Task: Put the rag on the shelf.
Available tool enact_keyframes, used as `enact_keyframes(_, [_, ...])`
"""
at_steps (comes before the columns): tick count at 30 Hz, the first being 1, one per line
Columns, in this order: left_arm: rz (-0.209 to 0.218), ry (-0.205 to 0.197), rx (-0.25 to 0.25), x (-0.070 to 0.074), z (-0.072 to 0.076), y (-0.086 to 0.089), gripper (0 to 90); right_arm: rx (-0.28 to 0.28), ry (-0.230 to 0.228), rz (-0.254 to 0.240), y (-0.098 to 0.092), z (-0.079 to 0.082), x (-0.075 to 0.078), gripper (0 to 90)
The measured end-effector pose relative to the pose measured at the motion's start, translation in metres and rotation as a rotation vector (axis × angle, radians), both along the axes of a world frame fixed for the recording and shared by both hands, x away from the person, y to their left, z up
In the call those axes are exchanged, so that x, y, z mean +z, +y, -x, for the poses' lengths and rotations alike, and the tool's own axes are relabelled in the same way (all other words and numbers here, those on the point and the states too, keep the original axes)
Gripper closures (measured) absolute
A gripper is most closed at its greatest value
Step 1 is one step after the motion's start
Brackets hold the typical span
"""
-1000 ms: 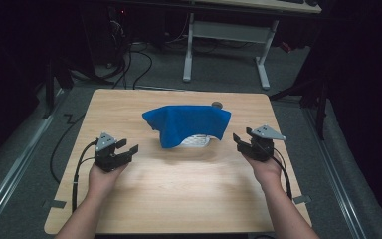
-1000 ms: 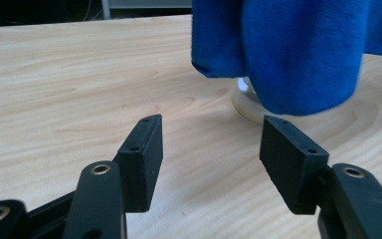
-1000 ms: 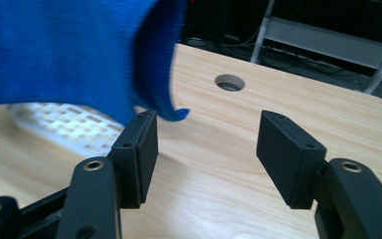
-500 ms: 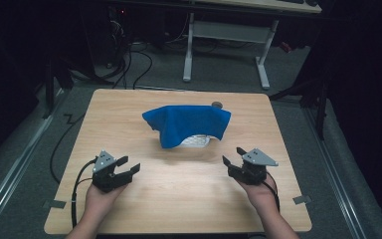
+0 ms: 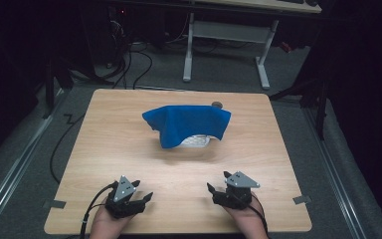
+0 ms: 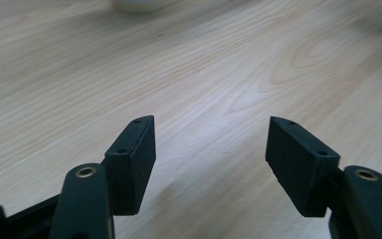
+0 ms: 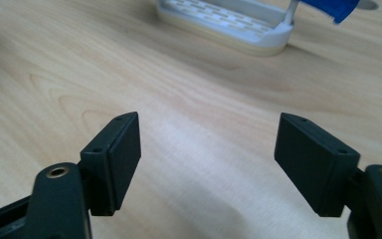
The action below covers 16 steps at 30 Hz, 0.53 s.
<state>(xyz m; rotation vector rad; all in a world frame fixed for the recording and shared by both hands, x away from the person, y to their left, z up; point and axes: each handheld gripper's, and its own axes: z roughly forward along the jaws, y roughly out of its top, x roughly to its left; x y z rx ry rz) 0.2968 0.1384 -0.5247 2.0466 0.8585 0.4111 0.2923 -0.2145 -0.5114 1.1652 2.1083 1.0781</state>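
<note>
Dim lab: floor cables, wooden test table.

I count one table under me, one blue cloth, one white basket beneath it, one small dark thing at the far edge, and my two grippers, left and right.

I see pale wood tabletop, grain visible, on grey carpet floor. Room dark beyond, bg mostly black. White-framed desk at far side, two legs w/ flat feet. Black cables tangled on floor far left. Tape strips at near table corners. Light falls mainly on tabletop
</note>
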Motion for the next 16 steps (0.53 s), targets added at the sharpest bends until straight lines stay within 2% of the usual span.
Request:
enact_keyframes(1, [-0.01,-0.002,-0.01,0.0,0.001,-0.003,36.4,0.019,0.007,-0.002,0.003,0.006,-0.004,26.5])
enact_keyframes(3, [-0.016,0.002,-0.026,0.0,0.001,-0.007,36.0,0.04,0.009,0.002,0.005,0.007,-0.006,26.2])
enact_keyframes(5, [-0.011,0.022,-0.031,-0.001,0.0,-0.009,35.4,0.074,-0.005,0.039,0.008,0.007,-0.008,26.4])
enact_keyframes(7, [-0.006,0.037,-0.027,-0.003,-0.002,-0.01,35.3,0.094,-0.005,0.052,0.009,0.004,-0.01,26.8])
enact_keyframes(16, [0.017,0.066,-0.006,-0.006,-0.007,-0.006,34.9,0.085,0.008,-0.001,-0.001,0.0,-0.012,26.8])
